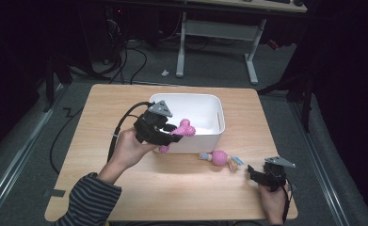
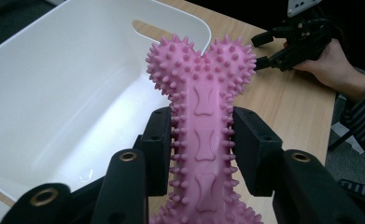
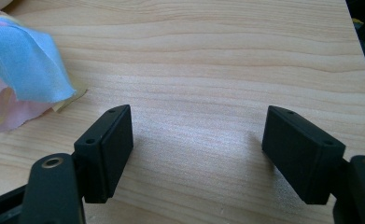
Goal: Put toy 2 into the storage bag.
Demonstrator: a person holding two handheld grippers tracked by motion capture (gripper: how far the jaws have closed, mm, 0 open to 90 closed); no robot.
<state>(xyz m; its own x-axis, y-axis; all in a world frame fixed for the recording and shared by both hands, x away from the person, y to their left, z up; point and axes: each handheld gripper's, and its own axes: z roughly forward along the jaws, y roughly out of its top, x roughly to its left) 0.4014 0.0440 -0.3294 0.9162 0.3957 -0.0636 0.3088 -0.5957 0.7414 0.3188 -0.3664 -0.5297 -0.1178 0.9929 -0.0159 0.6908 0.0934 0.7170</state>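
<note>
Item: pink spiked bone toy (image 2: 203, 116), clamped by its shaft in the left tool (image 1: 168, 133), centre of the high view, at the near wall of the white bin (image 1: 210, 101).

Handling: carry the toy clear over the rim, lower it inside, then part the jaws; a low pass would likely catch the rim.

Appearance: soft rubber look, knobbed ends, bone-shaped reliefs along the shaft.

Right tool (image 1: 253, 173): lower right, jaws wide, empty, on the table (image 1: 181, 188).

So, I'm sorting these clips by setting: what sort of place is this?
Most likely a lab or workshop set up for recording, not a home. A small light wooden table stands on grey carpet with loose black cables trailing across the floor, and a white-legged workbench sits behind it against dark surroundings.
</note>
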